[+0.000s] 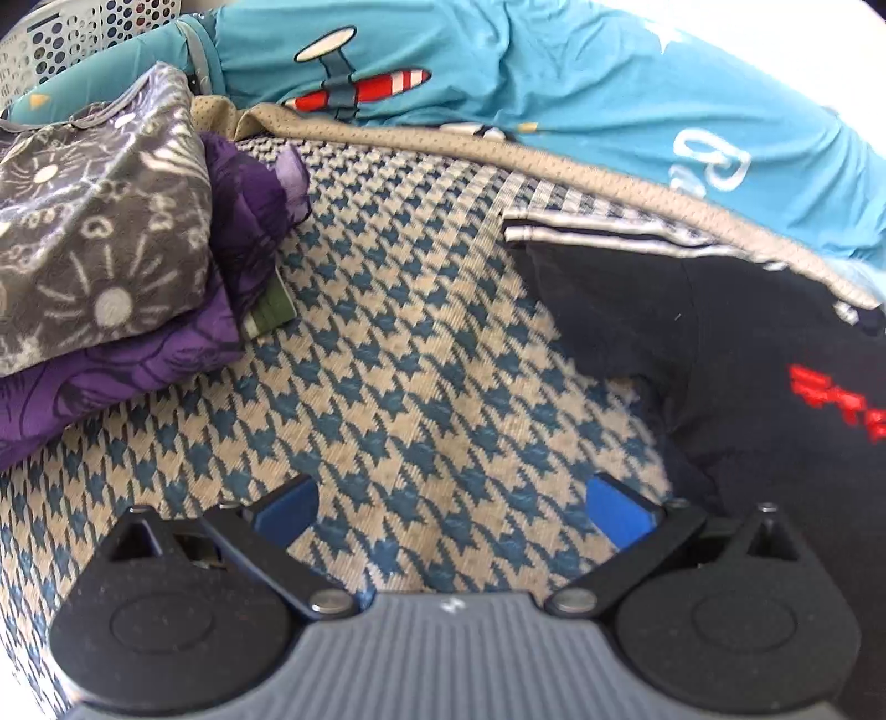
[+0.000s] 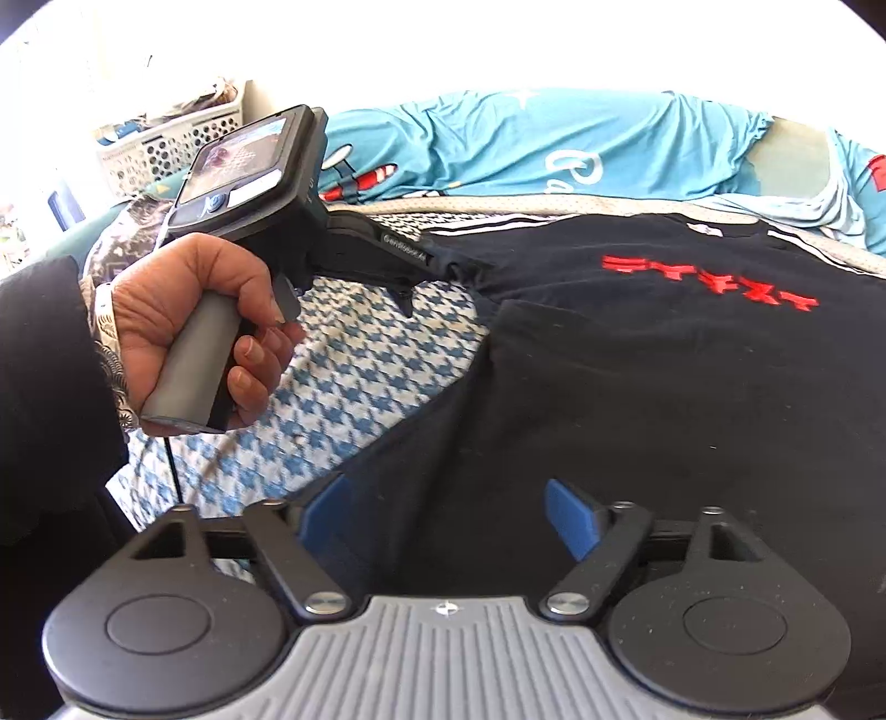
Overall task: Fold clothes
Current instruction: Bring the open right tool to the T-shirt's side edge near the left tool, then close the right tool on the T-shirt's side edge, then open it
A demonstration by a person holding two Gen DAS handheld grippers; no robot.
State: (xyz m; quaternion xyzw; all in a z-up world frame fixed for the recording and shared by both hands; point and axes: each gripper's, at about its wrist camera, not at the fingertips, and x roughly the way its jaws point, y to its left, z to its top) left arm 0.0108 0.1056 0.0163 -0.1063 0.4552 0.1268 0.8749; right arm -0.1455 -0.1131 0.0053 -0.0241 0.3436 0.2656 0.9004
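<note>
The black T-shirt [image 2: 637, 387] is lying spread flat on the houndstooth mat [image 1: 387, 360], red lettering facing up, taking up the right side of the mat. One short sleeve w/ white stripes is reaching out toward the mat's middle.

The left gripper [image 1: 451, 512] is hanging over bare mat just beside that sleeve. Its jaws are standing wide apart w/ nothing btw the blue pads. From the other side its far finger is sitting right at the sleeve's edge; can't tell if it's touching. A hand [image 2: 183, 310] is wrapping round its grey handle.

The right gripper [image 2: 448, 518] is hovering low over the shirt's lower part, jaws partly apart. Only flat black cloth is showing under them, and the pads aren't pinching anything.

On the left, a folded grey patterned fleece [image 1: 99, 232] is resting on a purple garment [image 1: 111, 382]. A teal sheet [image 1: 498, 66] w/ a plane print is running along the back, w/ a white laundry basket [image 1: 72, 33] in the far corner.
</note>
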